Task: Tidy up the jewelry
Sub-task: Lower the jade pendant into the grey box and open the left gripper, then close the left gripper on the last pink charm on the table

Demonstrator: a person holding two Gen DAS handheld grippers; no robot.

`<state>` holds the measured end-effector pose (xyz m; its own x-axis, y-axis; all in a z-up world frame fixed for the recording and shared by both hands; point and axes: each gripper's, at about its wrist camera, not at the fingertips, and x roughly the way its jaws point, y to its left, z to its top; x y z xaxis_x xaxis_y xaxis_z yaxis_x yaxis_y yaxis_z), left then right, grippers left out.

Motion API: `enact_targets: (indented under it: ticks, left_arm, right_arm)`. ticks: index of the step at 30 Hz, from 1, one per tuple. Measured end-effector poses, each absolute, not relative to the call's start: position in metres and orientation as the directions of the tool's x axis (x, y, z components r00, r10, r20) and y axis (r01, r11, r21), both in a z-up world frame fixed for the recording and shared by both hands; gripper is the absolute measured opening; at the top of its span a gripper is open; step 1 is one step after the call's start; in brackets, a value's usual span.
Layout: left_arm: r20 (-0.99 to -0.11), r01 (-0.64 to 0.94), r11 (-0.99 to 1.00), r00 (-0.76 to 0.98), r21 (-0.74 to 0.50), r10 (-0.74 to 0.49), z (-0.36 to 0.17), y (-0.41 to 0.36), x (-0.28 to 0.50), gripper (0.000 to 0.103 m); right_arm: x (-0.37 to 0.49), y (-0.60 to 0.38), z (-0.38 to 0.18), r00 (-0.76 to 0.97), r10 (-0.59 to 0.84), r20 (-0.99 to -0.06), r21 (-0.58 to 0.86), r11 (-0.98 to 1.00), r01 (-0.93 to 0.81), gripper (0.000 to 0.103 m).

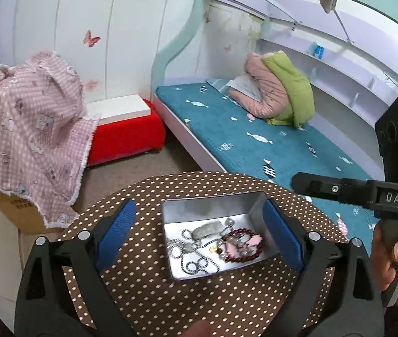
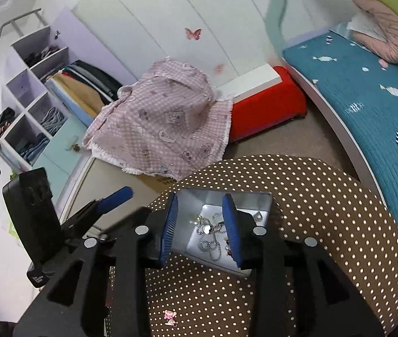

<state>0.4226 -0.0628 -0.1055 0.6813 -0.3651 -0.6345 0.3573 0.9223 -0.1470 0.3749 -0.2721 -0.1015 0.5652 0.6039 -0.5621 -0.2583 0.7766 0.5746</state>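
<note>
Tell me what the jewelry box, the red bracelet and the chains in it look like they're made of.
Jewelry box: likely tin or other thin metal, with a dull silver sheen and reflective walls. Red bracelet: glossy dark red round beads, maybe glass, stone or polished wood. Chains: silver-toned metal ball links that glint.

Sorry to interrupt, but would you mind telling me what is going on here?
A person is sorting jewelry with a handheld gripper in each hand. A silver tin on a polka-dot seat holds chains and a red bead bracelet. The left gripper is open over the tin, holding nothing. The right gripper is also open over the tin. A small pink piece lies on the seat.
</note>
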Motion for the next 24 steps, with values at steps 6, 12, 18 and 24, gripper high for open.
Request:
enact_targets:
  ticks: [6,12,18,24]
  left_arm:
    - [-0.609,0.31,0.946,0.734,-0.094,-0.301,-0.101,-0.043,0.391,0.096]
    - [-0.586,0.278,0.96,0.772,-0.039,-0.247,-0.098,-0.03,0.354,0.097]
    - [-0.596,0.276,0.961,0.774,0.013,-0.215,-0.113,-0.022,0.315,0.097]
    - [-0.656,0.29,0.957,0.727,0.023,-0.205,-0.151,-0.025,0.288,0.097]
  right_arm:
    - [0.353,-0.284,-0.095,0.639,0.549,-0.539,0.562,0.799,-0.212,0.095]
    - [0.325,-0.286,-0.087,0.692,0.477,-0.542,0.5,0.845,-0.191,0.095]
    - [0.289,-0.285,-0.086,0.73,0.42,-0.539,0.445,0.878,-0.177,0.095]
    - [0.263,-0.282,-0.096,0.743,0.369,-0.558,0.407,0.902,-0.142,0.095]
